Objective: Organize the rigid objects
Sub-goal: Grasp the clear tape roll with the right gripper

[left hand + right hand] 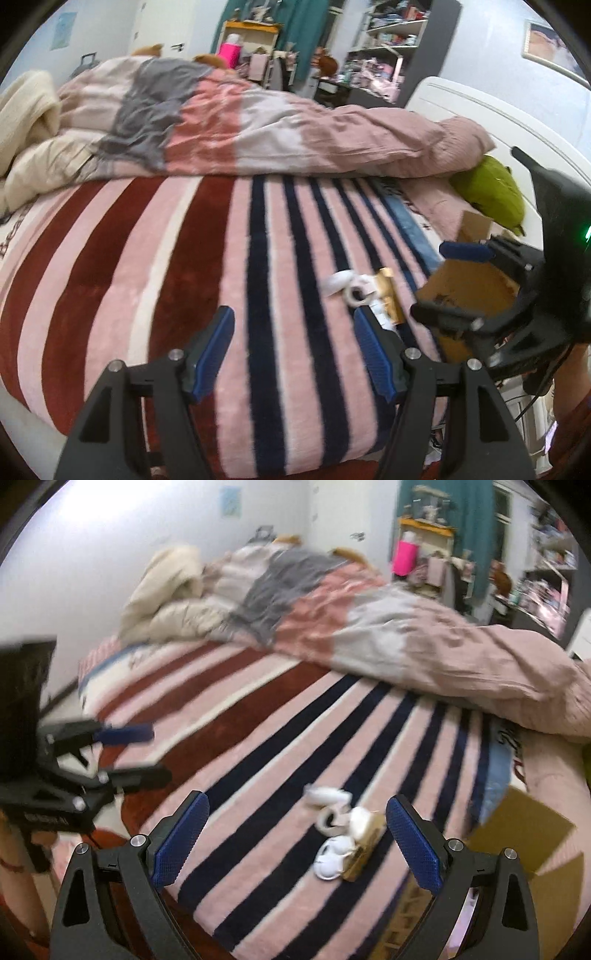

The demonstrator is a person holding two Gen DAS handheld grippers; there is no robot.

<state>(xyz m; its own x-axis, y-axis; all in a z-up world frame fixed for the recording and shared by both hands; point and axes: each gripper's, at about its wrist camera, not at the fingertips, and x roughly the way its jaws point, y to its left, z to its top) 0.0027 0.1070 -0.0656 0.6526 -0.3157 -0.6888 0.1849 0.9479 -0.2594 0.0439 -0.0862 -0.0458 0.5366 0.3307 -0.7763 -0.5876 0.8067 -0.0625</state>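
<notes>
Looks like we've barely started: the little pile of white bits and a gold piece sits loose on the striped blanket, just beside the cardboard box. Both the left gripper and right gripper are spread wide, holding nothing, so everything's left to sort.

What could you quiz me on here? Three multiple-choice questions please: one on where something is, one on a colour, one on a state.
1. Where do the small white things lie?
A. on the striped blanket
B. inside the cardboard box
C. on the shelf

2. What colour are the claw pads?
A. red
B. blue
C. yellow

3. How is the right claw?
A. shut on a white thing
B. open, holding nothing
C. shut, empty

Answers:
1 A, they rest on the blanket beside the box.
2 B, the pads show blue.
3 B, its fingers stand wide apart with nothing between.
</notes>
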